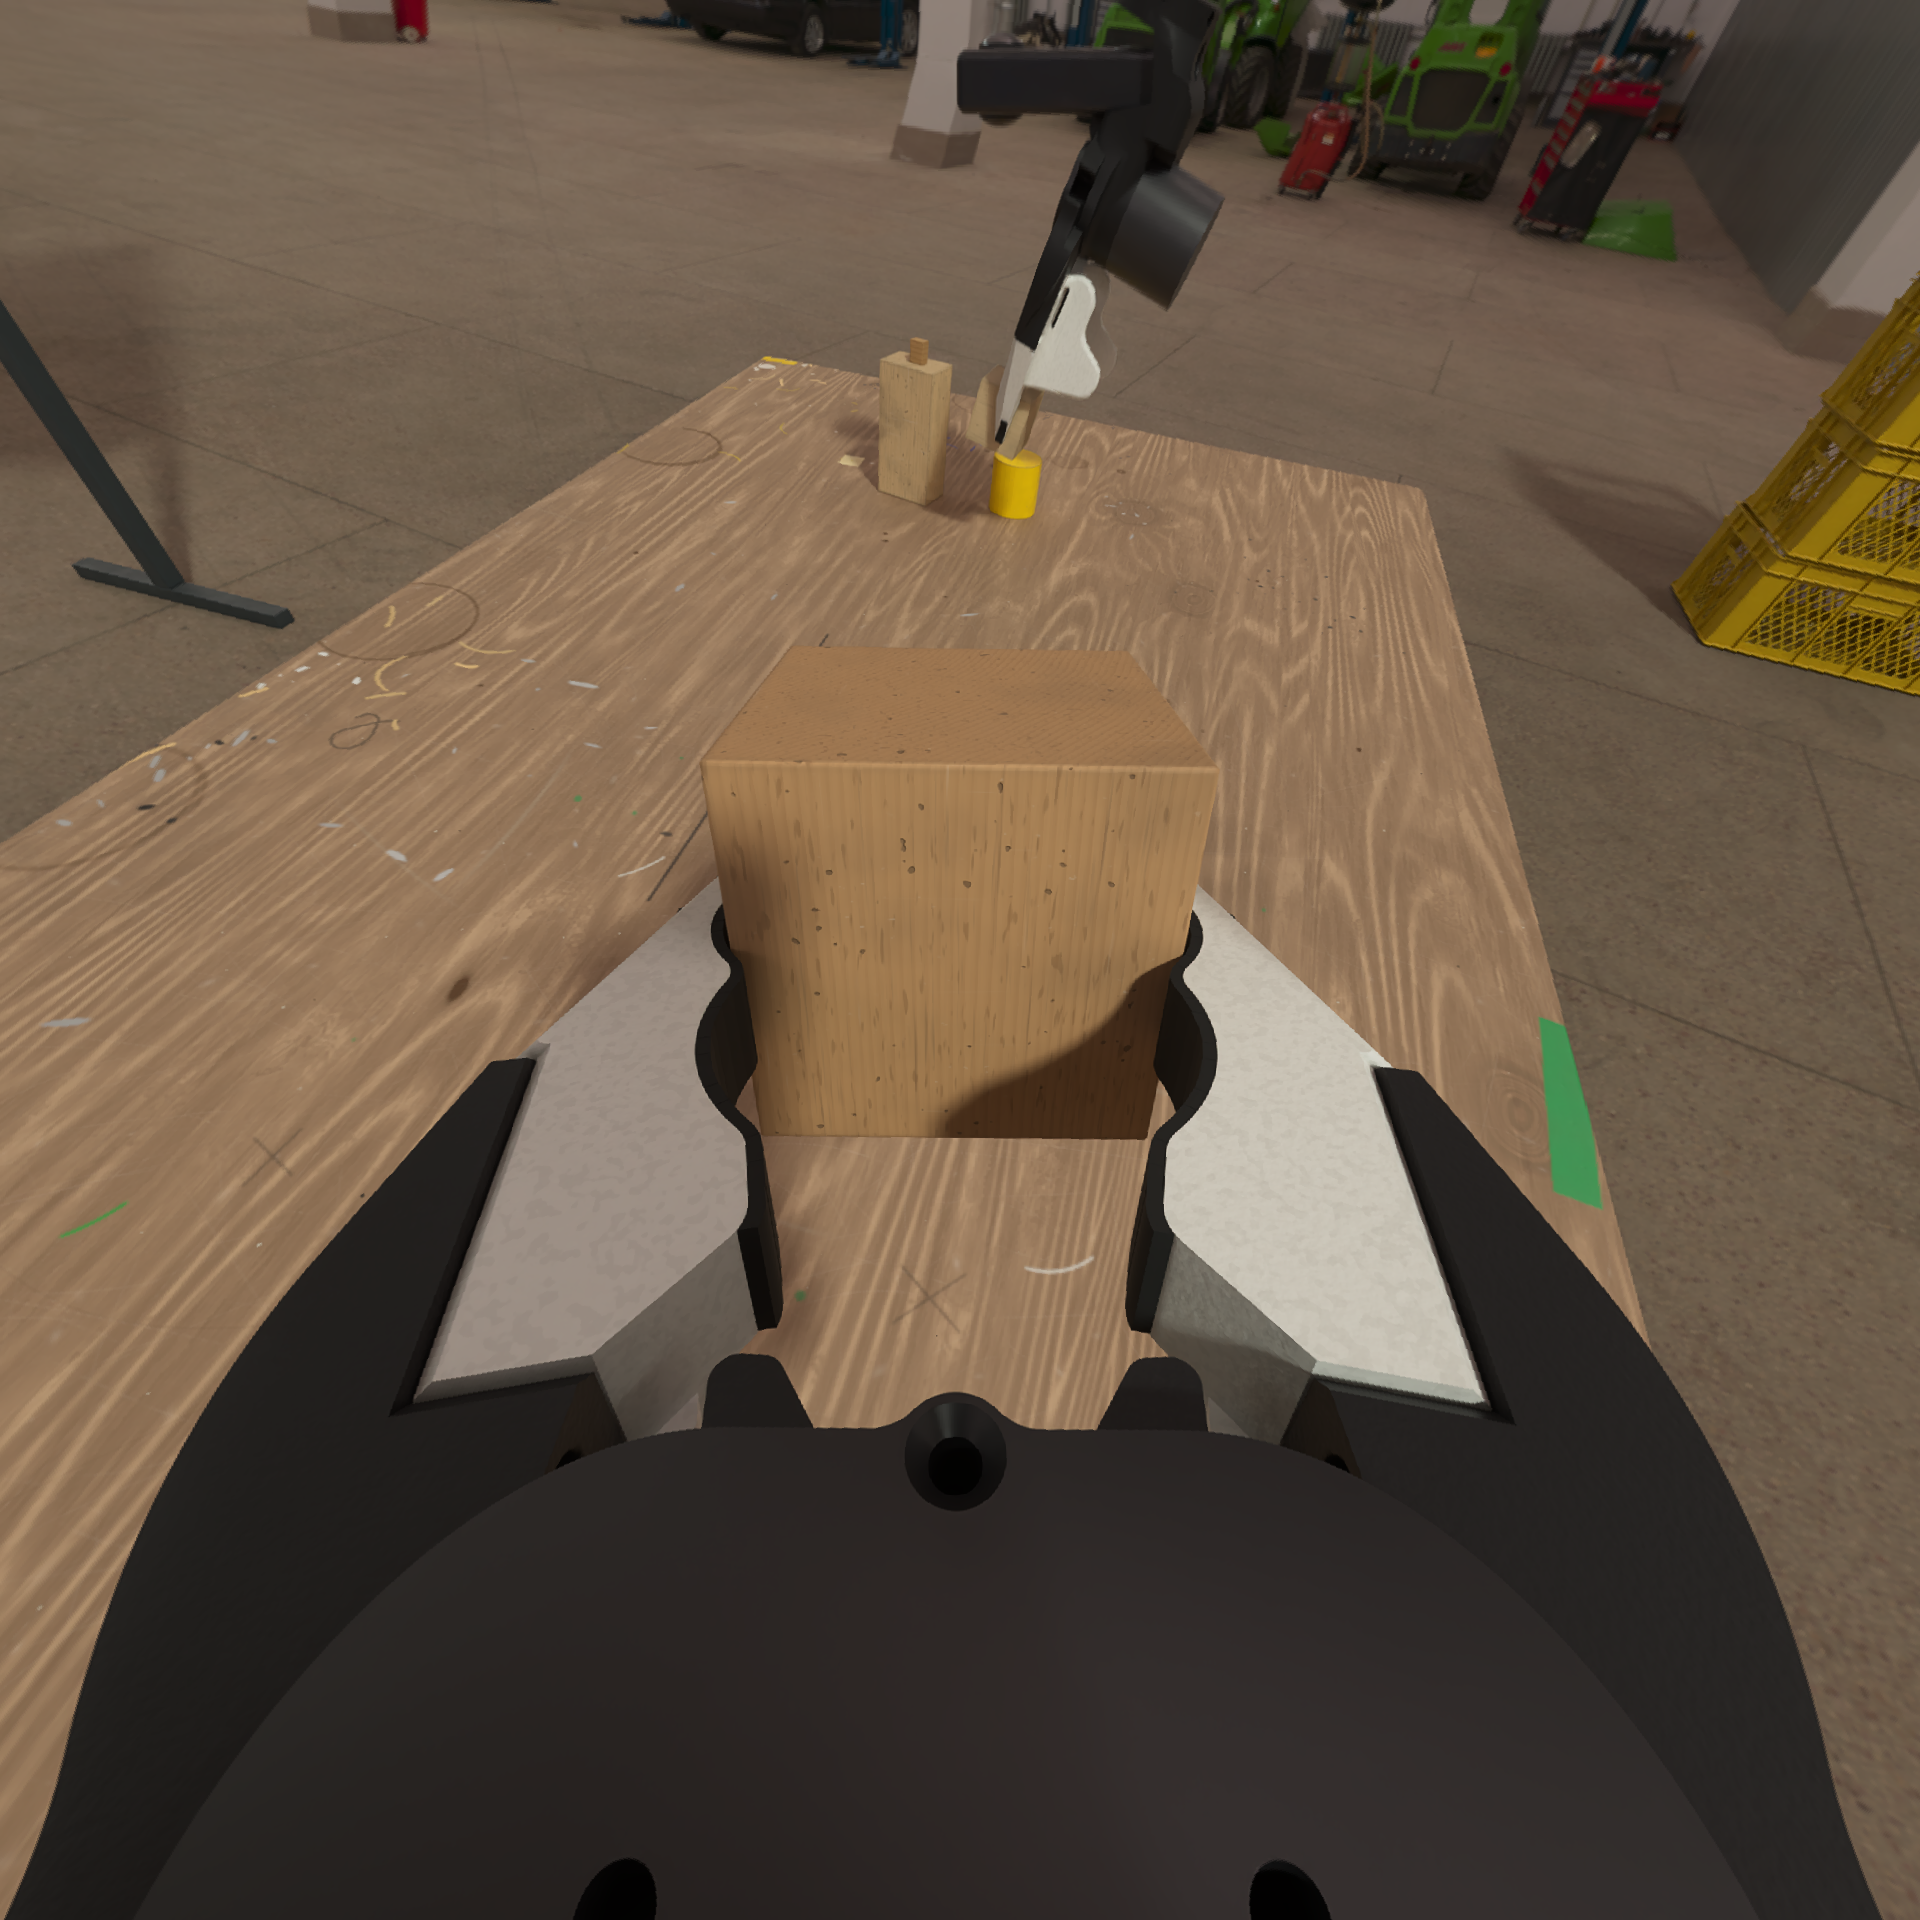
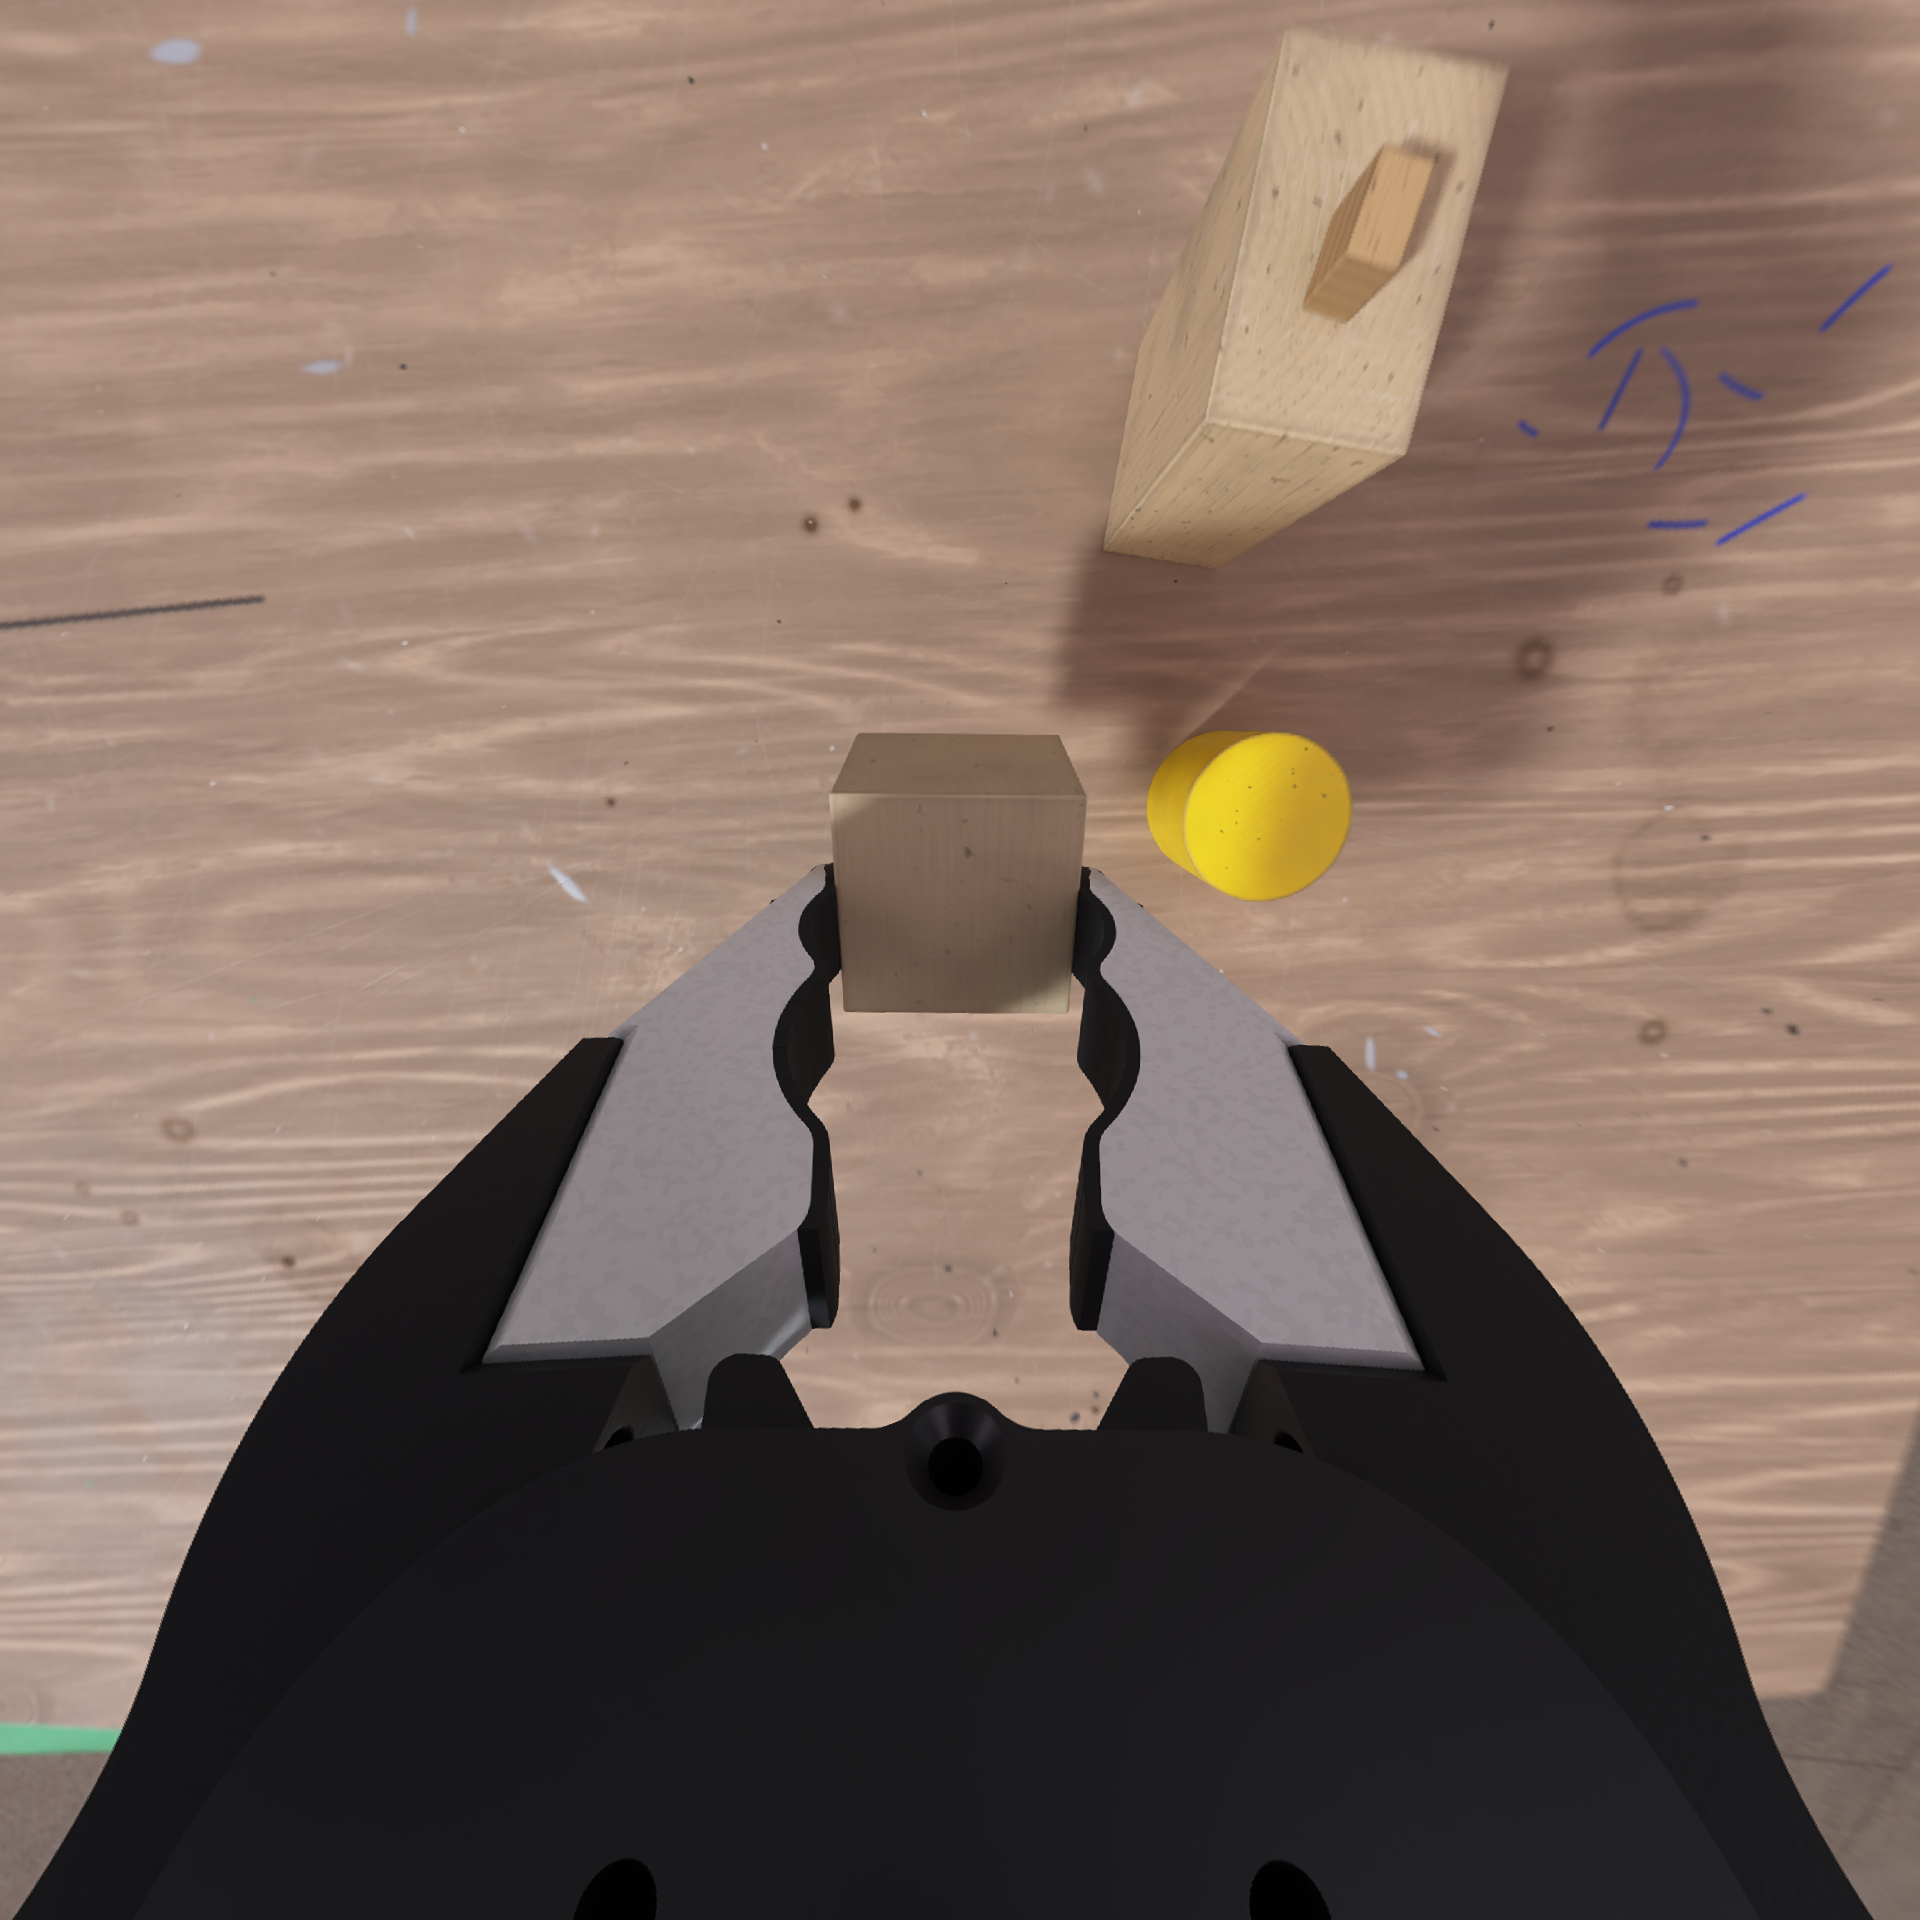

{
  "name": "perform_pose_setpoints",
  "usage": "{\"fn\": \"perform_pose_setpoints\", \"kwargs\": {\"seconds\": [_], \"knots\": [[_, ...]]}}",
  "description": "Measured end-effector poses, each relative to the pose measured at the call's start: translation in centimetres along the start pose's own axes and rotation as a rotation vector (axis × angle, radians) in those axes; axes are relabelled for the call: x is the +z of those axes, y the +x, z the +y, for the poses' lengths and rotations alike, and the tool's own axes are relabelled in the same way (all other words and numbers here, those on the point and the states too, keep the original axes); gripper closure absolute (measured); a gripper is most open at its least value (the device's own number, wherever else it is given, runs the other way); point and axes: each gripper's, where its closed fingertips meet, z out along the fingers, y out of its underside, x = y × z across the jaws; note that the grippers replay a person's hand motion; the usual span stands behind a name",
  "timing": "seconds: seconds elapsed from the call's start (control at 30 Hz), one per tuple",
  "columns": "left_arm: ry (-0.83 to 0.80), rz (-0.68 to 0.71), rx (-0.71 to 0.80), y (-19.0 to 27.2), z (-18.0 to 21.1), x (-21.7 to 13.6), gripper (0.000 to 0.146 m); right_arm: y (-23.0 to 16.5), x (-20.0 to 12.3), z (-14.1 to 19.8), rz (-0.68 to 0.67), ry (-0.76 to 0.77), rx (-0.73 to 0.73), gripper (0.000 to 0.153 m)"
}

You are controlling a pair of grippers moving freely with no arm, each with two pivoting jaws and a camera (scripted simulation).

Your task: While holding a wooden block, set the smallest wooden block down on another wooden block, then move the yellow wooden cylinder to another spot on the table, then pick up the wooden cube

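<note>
My left gripper (image 1: 956,935) is shut on a large brown wooden block (image 1: 956,831), low over the near part of the wooden table (image 1: 364,987). At the far end a tall pale block (image 1: 914,436) stands upright with the smallest block (image 1: 918,350) on top. The yellow cylinder (image 1: 1014,486) stands just right of it. My right gripper (image 2: 956,883) points straight down and is shut on the wooden cube (image 2: 956,821). The cylinder (image 2: 1252,816) is just right of the cube. The tall block (image 2: 1299,343) carries the smallest block (image 2: 1371,234). The right gripper (image 1: 1003,421) also shows above the cylinder.
The table's right edge (image 1: 1496,831) has a green tape strip (image 1: 1569,1112). Yellow crates (image 1: 1829,540) are stacked on the floor to the right, and a dark metal stand (image 1: 125,520) is on the left. Blue scribbles (image 2: 1683,416) mark the table beside the tall block.
</note>
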Motion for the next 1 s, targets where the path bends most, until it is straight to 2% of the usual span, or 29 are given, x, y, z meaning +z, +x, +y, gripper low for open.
{"fn": "perform_pose_setpoints", "kwargs": {"seconds": [0.13,0.6,1.0], "knots": [[-0.004,0.004,-0.006,-0.1,0.2,0.2,0.068,0.2,2.1,0.8,-0.014,0.014,0.027,0.108],[0.002,0.001,-0.002,-0.1,0.1,-0.1,0.068,-1.2,4.7,2.2,0.001,-0.015,-0.018,0.108],[-0.003,0.000,-0.006,-0.2,0.2,0.0,0.068,-0.4,6.3,1.0,0.032,-0.036,0.011,0.108]]}}
